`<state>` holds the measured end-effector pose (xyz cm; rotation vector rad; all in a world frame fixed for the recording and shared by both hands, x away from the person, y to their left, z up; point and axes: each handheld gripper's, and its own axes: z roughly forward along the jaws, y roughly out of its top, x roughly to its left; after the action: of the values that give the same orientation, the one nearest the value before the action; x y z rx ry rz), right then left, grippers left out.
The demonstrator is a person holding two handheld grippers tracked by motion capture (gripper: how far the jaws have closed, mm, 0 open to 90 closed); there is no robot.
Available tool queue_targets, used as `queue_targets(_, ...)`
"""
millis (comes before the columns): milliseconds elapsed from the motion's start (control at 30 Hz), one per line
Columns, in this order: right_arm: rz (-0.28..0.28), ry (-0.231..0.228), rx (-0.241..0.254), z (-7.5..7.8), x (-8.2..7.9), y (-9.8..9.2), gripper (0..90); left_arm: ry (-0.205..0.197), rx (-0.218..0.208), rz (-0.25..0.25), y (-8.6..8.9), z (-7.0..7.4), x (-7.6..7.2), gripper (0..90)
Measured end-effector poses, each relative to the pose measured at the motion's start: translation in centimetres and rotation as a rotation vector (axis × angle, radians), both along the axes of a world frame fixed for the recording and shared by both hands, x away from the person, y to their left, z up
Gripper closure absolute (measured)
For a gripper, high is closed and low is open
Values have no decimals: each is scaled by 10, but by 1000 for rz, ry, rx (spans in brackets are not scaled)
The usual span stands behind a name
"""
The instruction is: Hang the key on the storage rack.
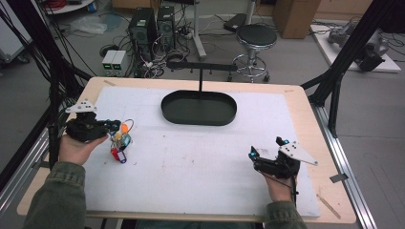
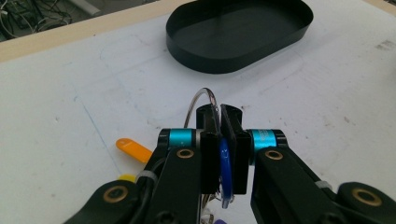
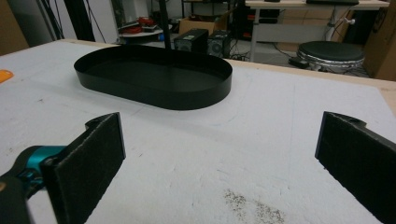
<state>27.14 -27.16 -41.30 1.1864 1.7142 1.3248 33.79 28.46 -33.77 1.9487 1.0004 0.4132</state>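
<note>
Key-tag bunch (image 1: 120, 140): several plastic tags on thin wire ring (image 2: 200, 100). Colours seen: orange tag (image 2: 134, 150), yellow, blue tag (image 2: 225, 161), red and purple at bottom of cluster. Bunch at left part of white mat, well apart from black oval tray. Blue tag upright on edge, pinched between black pads; ring arches up just beyond them. Orange tag lies flat on mat, to left.

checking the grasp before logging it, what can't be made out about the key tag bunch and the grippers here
- Bunch of coloured plastic key tags on a wire ring: tag count, too small in the high view.
- Same bunch, left gripper view: lower tags hidden behind the left gripper.
- Right gripper: jaw tips cut off by the bottom edge.
</note>
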Motion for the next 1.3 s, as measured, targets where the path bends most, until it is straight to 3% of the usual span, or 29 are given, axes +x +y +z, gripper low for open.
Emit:
queue_targets(700,3,2,4,0,0,0,4,-36,2,-57,-19,43,13,862)
queue_targets(1200,5,-2,10,0,0,-1,5,-89,26,-108,-43,93,27,863)
queue_targets(1300,6,-1,12,1,0,-1,5,-96,22,-114,-45,97,28,863)
